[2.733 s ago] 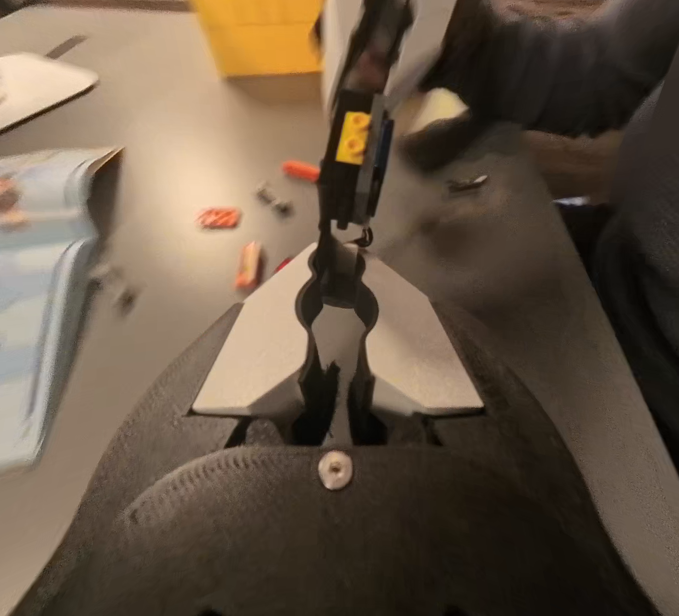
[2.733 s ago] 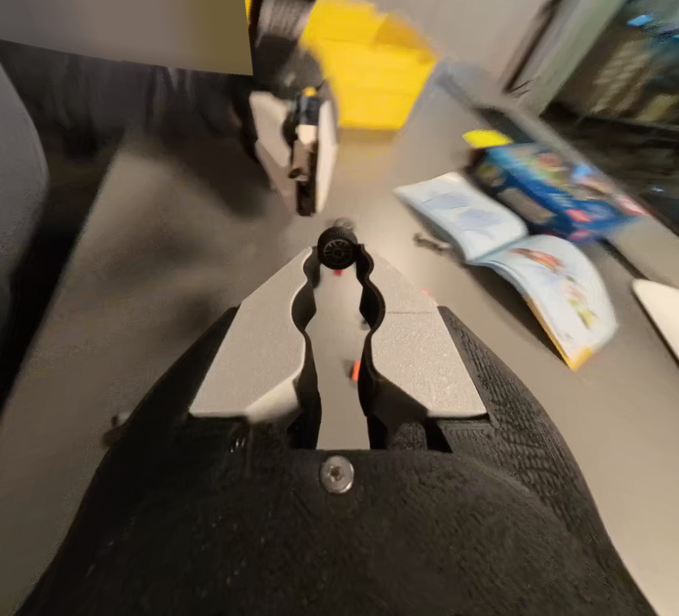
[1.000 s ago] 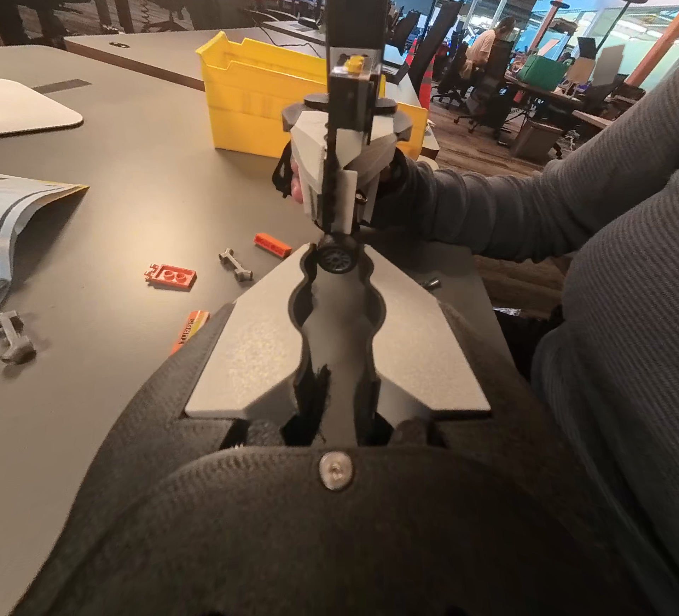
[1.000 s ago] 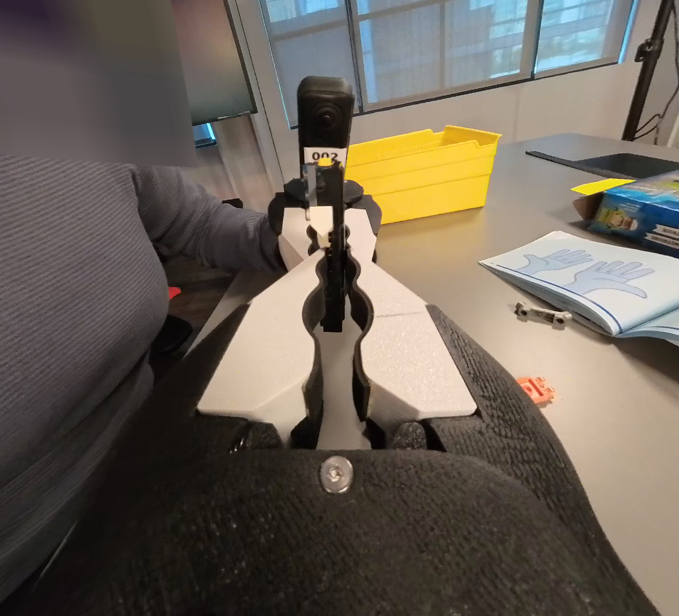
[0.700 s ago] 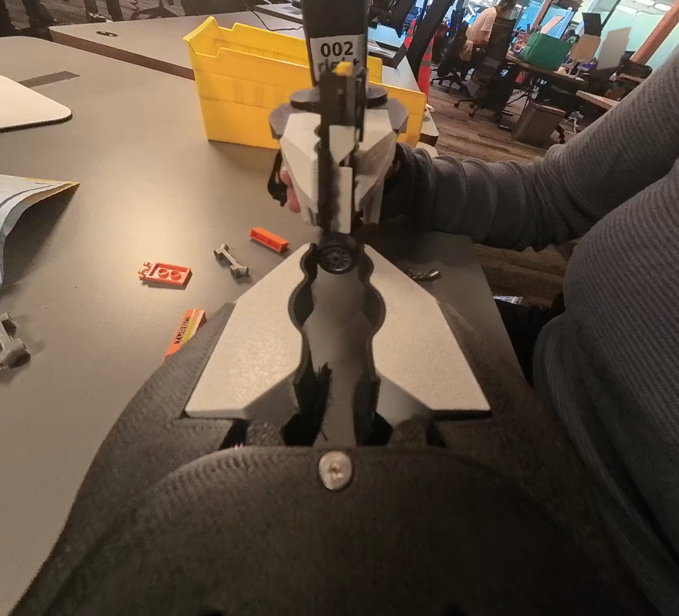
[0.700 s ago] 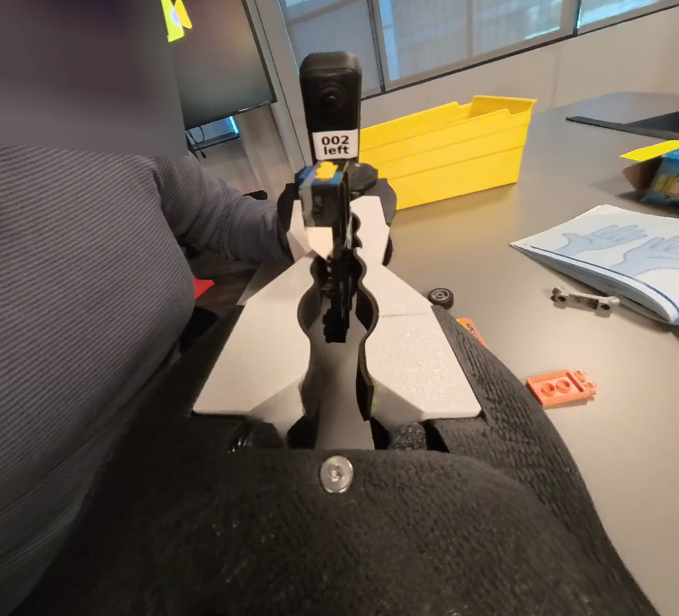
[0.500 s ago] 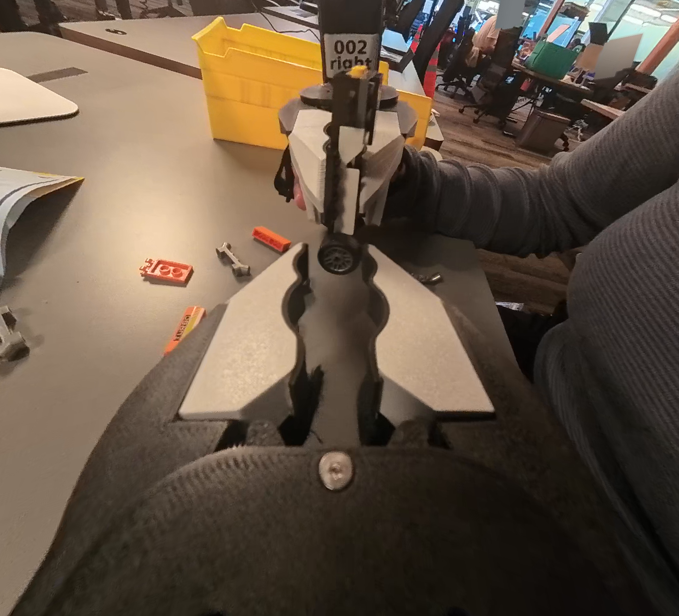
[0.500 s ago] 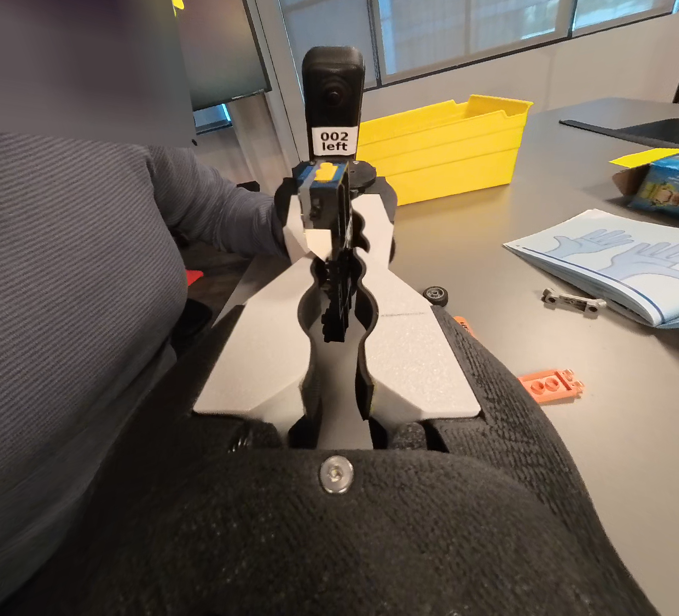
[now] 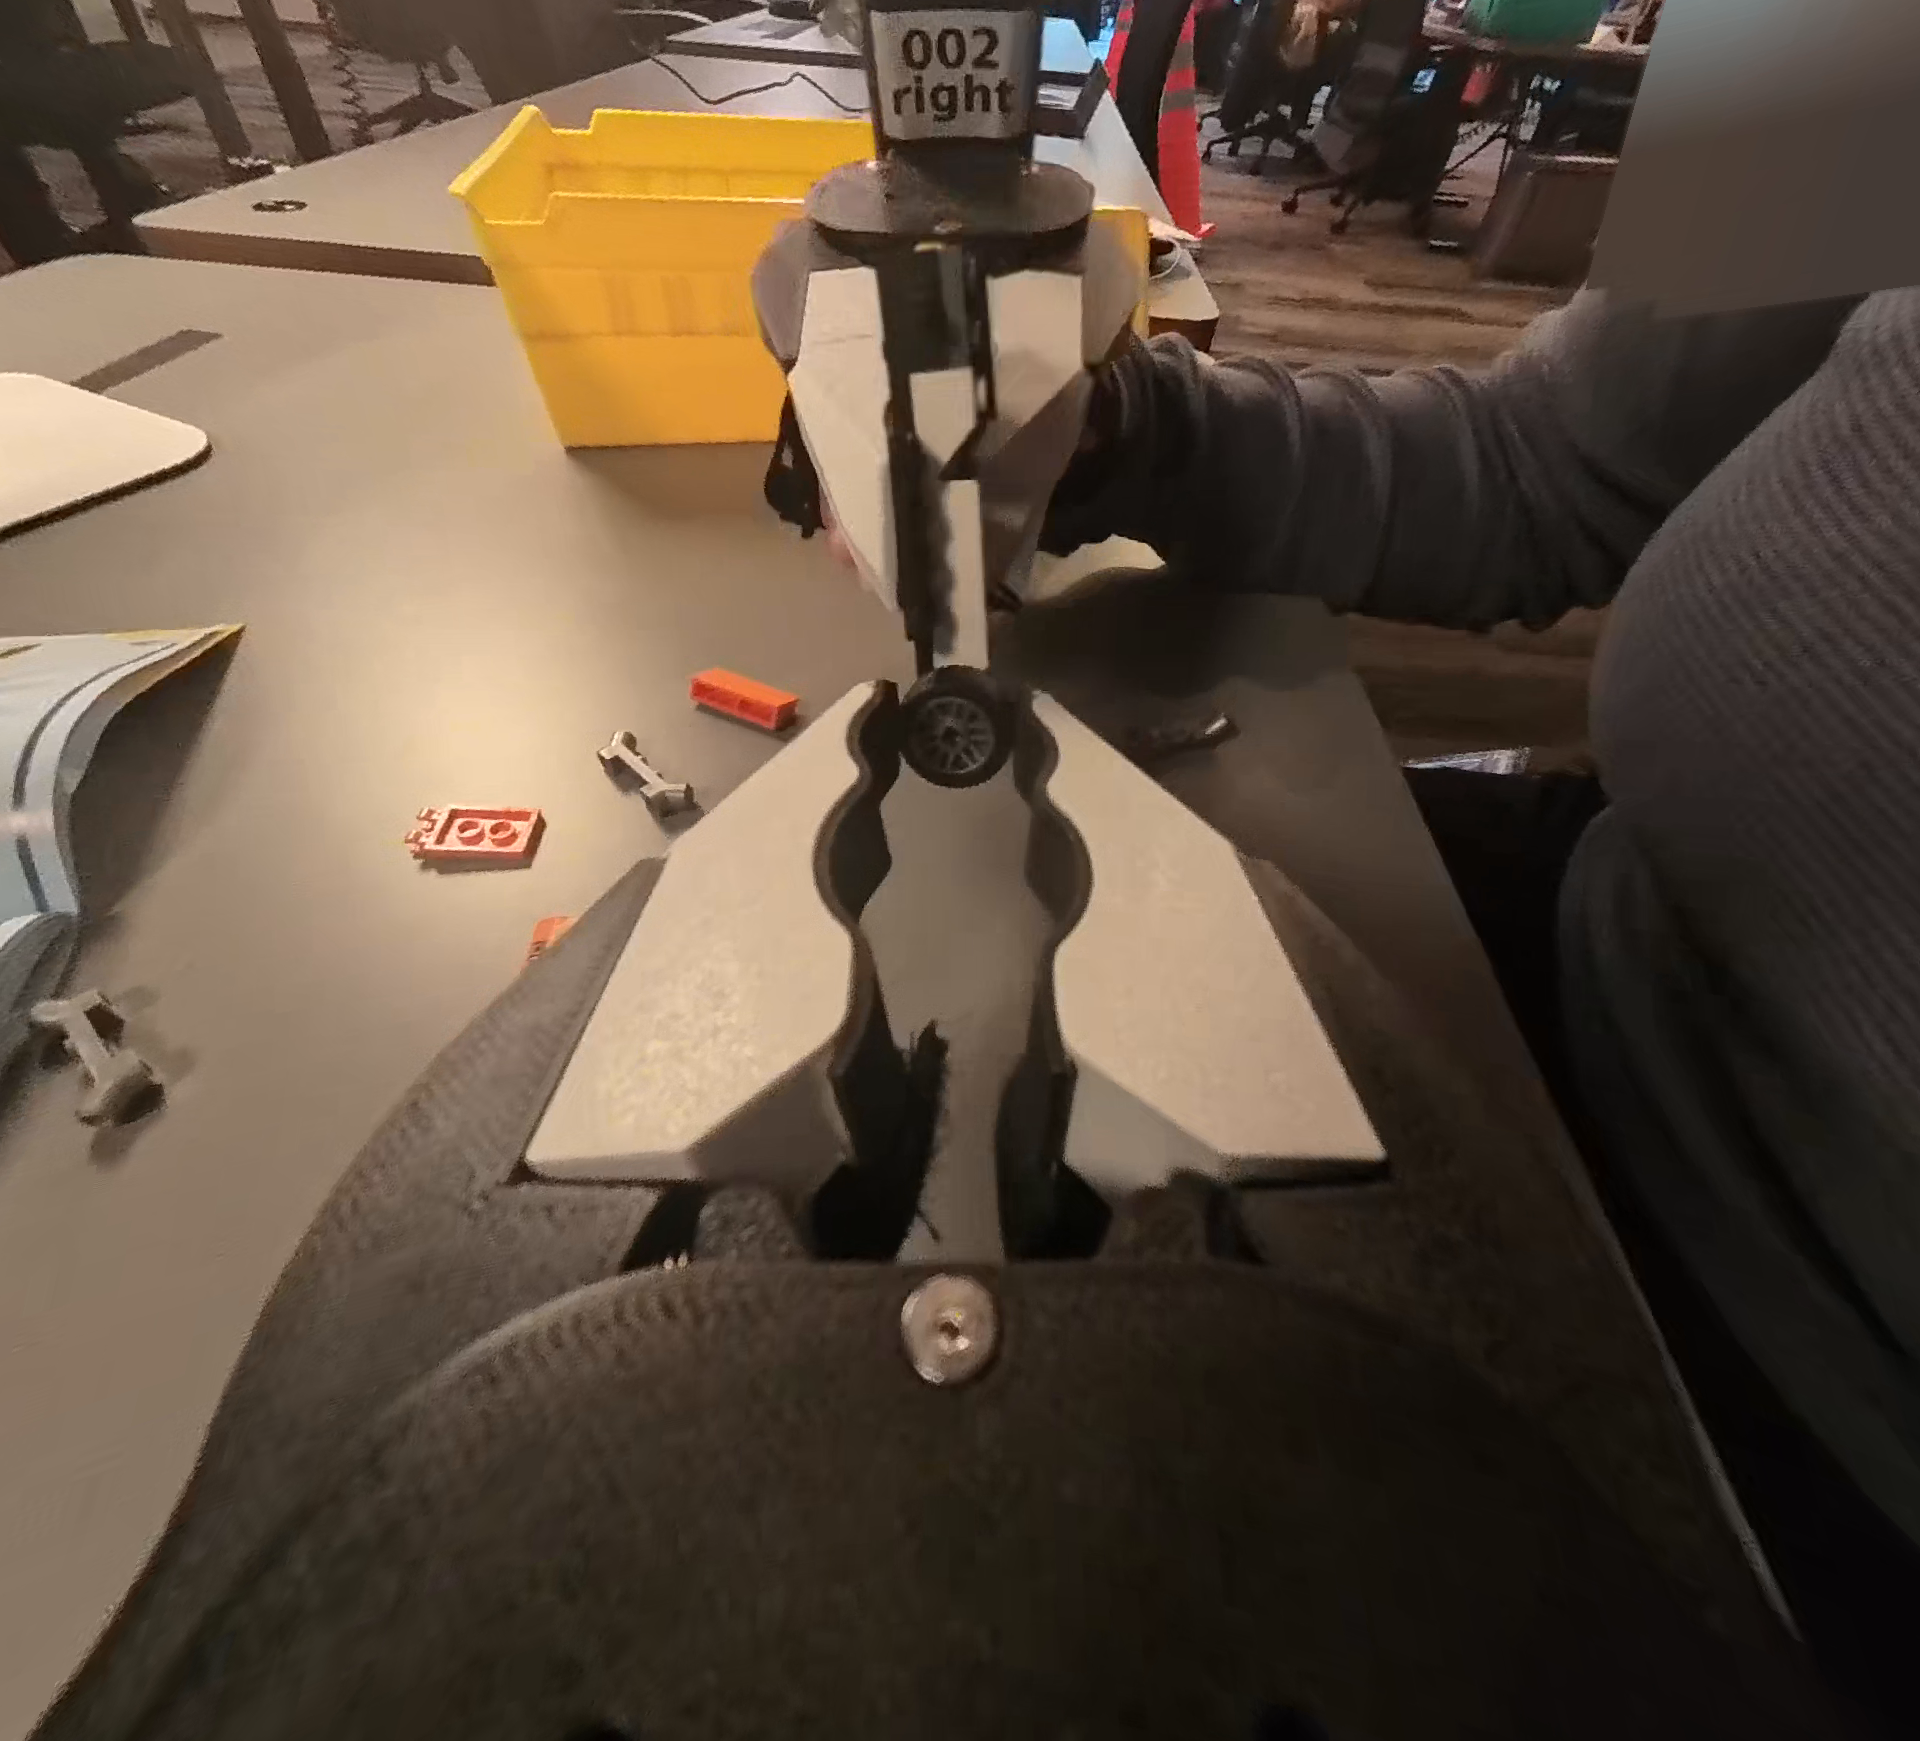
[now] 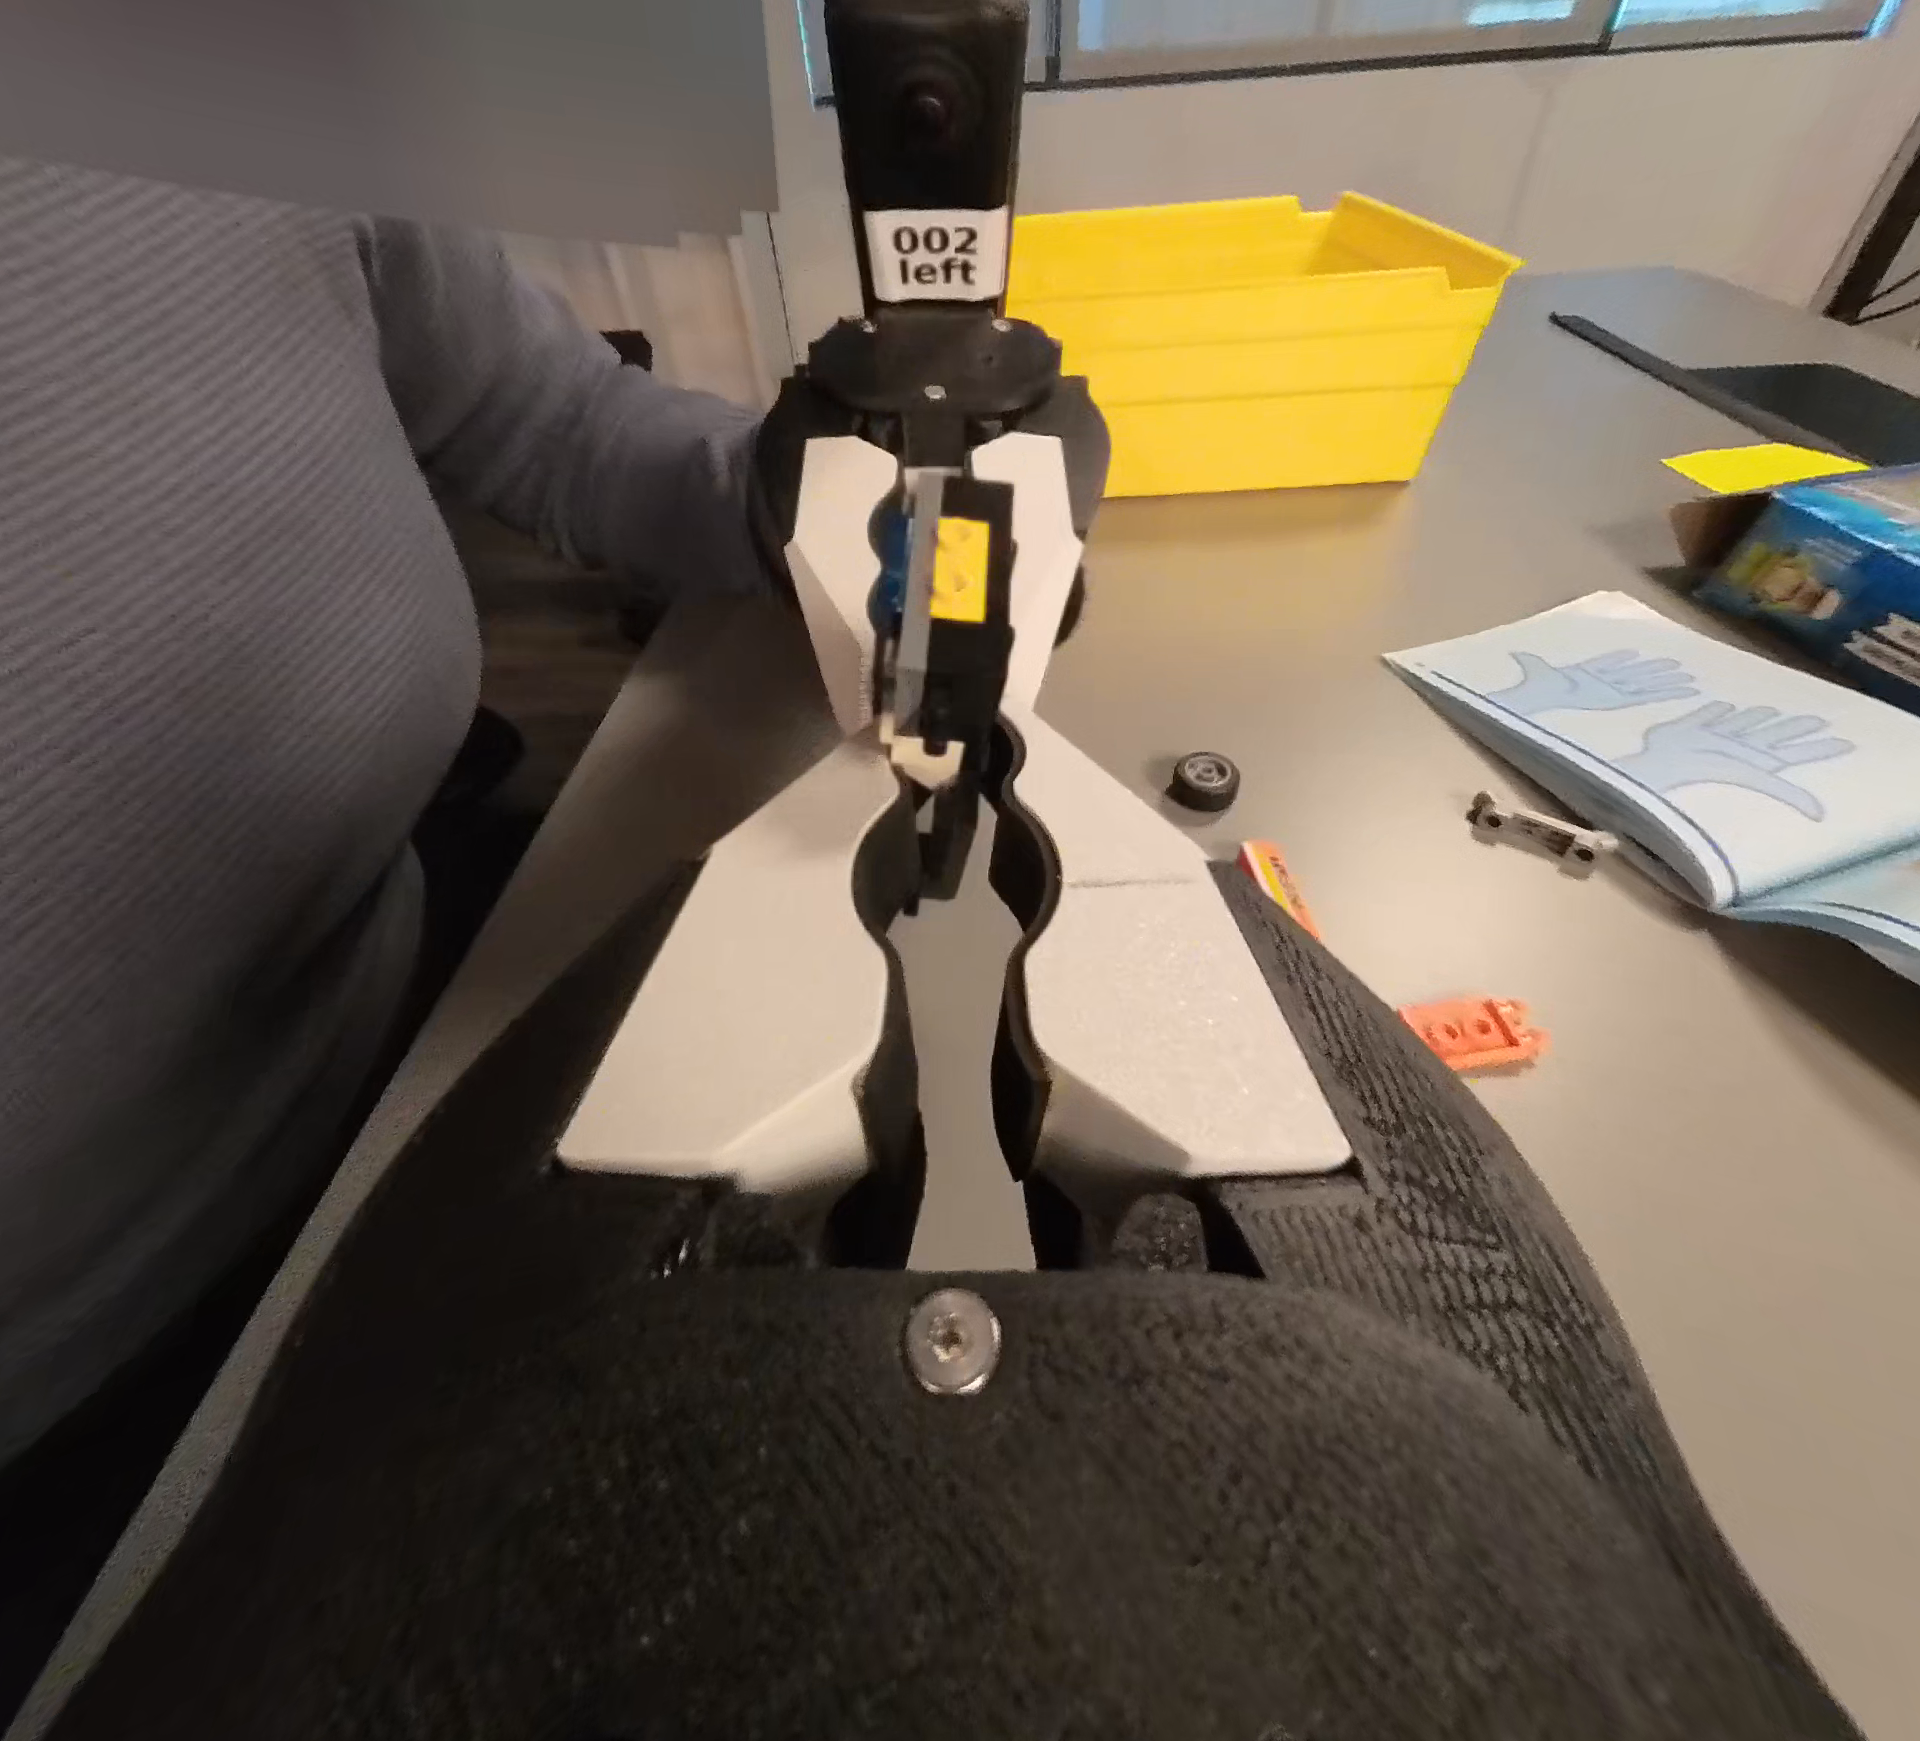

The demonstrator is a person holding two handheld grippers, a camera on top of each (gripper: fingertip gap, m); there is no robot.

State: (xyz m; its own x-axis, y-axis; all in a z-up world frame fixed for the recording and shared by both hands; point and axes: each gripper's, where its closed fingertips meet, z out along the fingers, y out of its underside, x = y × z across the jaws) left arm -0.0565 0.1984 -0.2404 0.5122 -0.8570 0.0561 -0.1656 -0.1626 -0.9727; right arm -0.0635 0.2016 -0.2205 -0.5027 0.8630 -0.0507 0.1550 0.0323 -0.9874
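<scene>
Right gripper [image 10: 948, 792] pinches brick assembly [image 10: 951, 642], long axis upright.

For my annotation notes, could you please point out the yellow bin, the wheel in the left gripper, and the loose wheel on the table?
Yellow bin [image 9: 665, 341], left wrist view, front wall.
Held wheel [image 9: 951, 741], left wrist view, hub.
Loose wheel [image 10: 1203, 777], right wrist view, top face.

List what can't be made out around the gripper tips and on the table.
- Left wrist view: whether the wheel meets the brick assembly; the right gripper covers the joint.
- Right wrist view: the left gripper fingertips, behind the assembly.
- Left wrist view: booklet, cut by the left edge; orange piece, mostly behind the left gripper.
</scene>
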